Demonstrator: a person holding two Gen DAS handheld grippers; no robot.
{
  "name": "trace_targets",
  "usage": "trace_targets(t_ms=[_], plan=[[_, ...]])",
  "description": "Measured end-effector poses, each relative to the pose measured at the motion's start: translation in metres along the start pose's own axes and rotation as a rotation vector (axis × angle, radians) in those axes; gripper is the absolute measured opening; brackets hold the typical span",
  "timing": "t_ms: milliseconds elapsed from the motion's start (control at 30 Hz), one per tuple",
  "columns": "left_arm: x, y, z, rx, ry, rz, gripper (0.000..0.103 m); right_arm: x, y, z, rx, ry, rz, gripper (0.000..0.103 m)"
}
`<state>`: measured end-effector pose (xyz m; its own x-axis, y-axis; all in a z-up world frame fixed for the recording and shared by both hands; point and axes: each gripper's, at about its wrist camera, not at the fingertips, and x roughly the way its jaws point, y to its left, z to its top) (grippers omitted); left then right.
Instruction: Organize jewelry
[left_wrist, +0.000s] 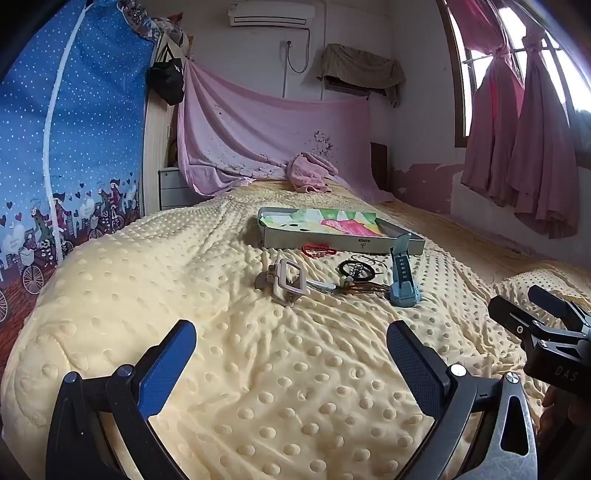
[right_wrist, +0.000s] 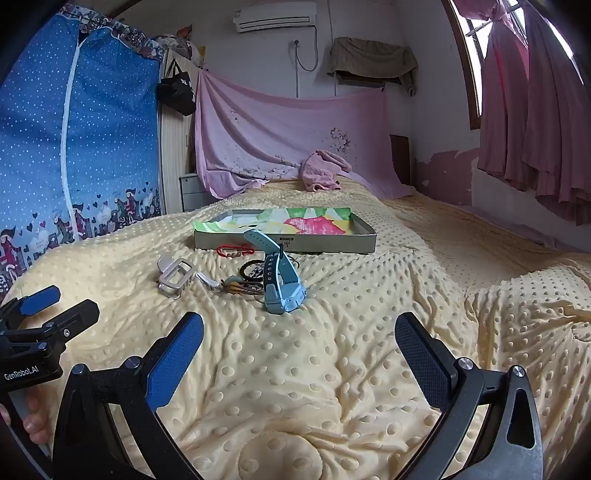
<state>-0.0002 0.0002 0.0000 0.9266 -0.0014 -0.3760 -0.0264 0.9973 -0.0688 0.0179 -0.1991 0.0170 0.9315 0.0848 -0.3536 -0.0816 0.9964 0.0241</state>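
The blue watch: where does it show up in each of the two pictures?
Left wrist view: the blue watch lies right of centre, just in front of the tray's right corner.
Right wrist view: the blue watch lies near the centre, before the tray's front wall.
Shared landmark: the tray with its colourful lining.

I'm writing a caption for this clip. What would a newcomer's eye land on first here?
First, the cluster of jewelry on the yellow dotted blanket: a light blue watch standing up on its strap, with a red bead bracelet behind it. Just beyond lies a shallow grey tray lined with bright paper. Near the camera, the left tongs and right tongs stand open and empty.
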Motion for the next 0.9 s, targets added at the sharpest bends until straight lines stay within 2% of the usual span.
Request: trace_targets(t_ms=[900], plan=[[-0.003, -0.0027, 0.0067, 0.004, -0.01, 0.003, 0.103, -0.0015, -0.0005, 0.0002, 0.004, -0.007, 0.0, 0.102]])
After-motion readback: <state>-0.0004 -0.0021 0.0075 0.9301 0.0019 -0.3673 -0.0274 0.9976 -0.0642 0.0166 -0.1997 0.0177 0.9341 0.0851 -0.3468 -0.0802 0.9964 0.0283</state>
